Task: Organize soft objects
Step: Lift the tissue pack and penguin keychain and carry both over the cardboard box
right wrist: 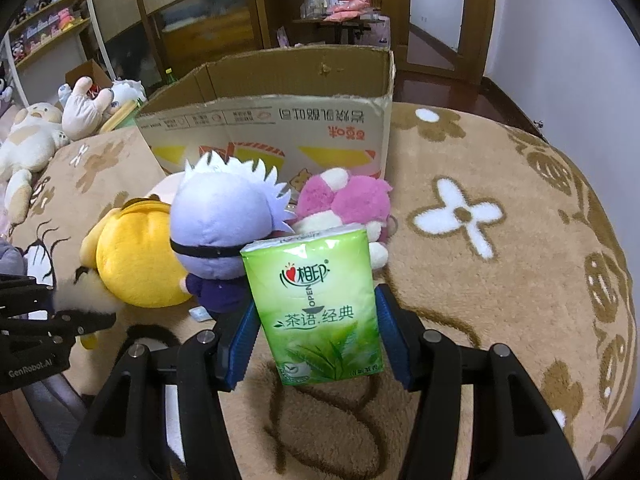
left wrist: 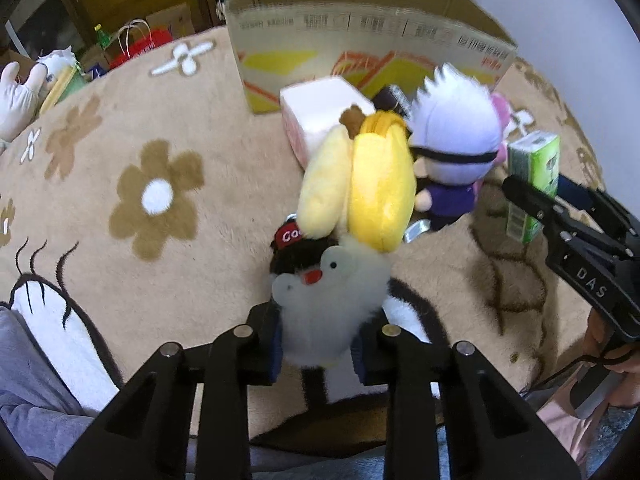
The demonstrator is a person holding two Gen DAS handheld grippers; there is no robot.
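You're working over a tan blanket [right wrist: 500, 280] patterned with brown and white flowers. Resting on it at the far side stands an open cardboard box [right wrist: 280, 136]. In front of the box lie a white block [left wrist: 316, 108], a yellow banana plush [right wrist: 136, 264], a white-haired doll [right wrist: 224, 232] in purple, and a pink plush [right wrist: 352, 200], all crowded together and touching. A small white scrap [right wrist: 199, 314] lies by the doll.
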